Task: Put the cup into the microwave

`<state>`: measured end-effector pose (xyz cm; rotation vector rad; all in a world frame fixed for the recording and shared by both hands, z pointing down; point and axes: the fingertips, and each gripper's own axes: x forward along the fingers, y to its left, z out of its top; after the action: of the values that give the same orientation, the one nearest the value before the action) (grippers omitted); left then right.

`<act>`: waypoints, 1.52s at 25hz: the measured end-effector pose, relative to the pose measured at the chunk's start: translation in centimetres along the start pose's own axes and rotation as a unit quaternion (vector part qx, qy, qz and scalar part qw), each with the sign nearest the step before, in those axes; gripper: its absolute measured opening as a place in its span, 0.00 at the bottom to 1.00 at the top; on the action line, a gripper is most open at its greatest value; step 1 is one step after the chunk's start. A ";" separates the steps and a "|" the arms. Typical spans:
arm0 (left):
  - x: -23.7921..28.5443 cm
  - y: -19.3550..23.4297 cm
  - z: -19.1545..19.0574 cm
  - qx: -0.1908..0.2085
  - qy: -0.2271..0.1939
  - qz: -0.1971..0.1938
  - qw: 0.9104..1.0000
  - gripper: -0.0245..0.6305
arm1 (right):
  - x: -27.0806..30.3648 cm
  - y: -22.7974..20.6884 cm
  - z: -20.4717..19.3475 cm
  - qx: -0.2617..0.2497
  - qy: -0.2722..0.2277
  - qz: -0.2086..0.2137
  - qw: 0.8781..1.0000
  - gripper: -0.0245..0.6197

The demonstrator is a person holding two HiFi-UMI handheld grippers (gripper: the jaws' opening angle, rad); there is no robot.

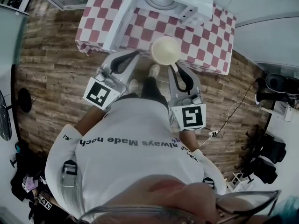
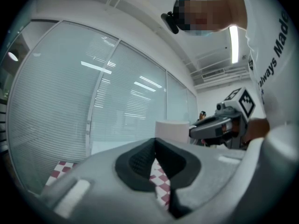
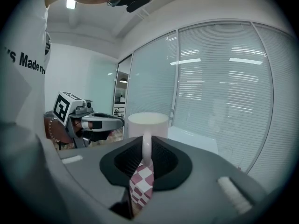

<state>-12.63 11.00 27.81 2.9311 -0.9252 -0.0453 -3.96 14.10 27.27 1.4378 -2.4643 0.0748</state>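
**Cup gripped by its handle in front of the open microwave**

Cup, pale and cream-coloured, hangs in the air over the near edge of the desk, which is covered with a red-and-white checked cloth. The right hand-held gripper is pinching the cup's thin handle; in the right gripper view the handle stands upright between the dark pads, with the cup's body just beyond the jaw tips. The cup is upright, its mouth facing up toward the head camera.

The white microwave sits on the desk just behind the cup. Its door is swung out to the left, and a round plate shows inside.

The left hand-held gripper is near the cup's left side and apart from it. Its jaws are pressed together at the tips with nothing between them; only checked cloth shows through the gap lower down. Below both grippers lies a wooden floor.
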 end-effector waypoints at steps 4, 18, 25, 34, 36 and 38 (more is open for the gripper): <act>2.8 1.1 -0.2 -0.001 0.002 0.001 1.000 0.04 | 1.4 -2.4 -0.1 0.002 -0.003 0.002 1.000 0.11; 16.6 5.3 0.0 0.006 0.012 0.027 1.000 0.04 | 6.7 -15.9 -0.2 0.004 -0.015 0.027 1.000 0.11; 22.0 6.0 0.3 0.014 0.012 0.046 0.999 0.04 | 7.8 -21.4 -0.8 0.013 -0.019 0.041 0.999 0.11; 26.3 6.0 0.0 0.022 0.007 0.061 0.998 0.04 | 8.2 -25.8 -0.9 0.007 -0.032 0.050 0.998 0.11; 26.8 6.1 0.0 0.022 0.006 0.062 0.998 0.04 | 8.2 -26.3 -0.8 0.006 -0.033 0.052 0.998 0.11; 27.4 6.1 0.1 0.024 0.005 0.062 0.998 0.04 | 8.2 -26.7 -0.7 0.008 -0.035 0.052 0.998 0.11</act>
<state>6.28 -9.74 27.92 2.9060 -1.1190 -0.0008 15.40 -6.08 27.56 1.3394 -2.6003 0.0665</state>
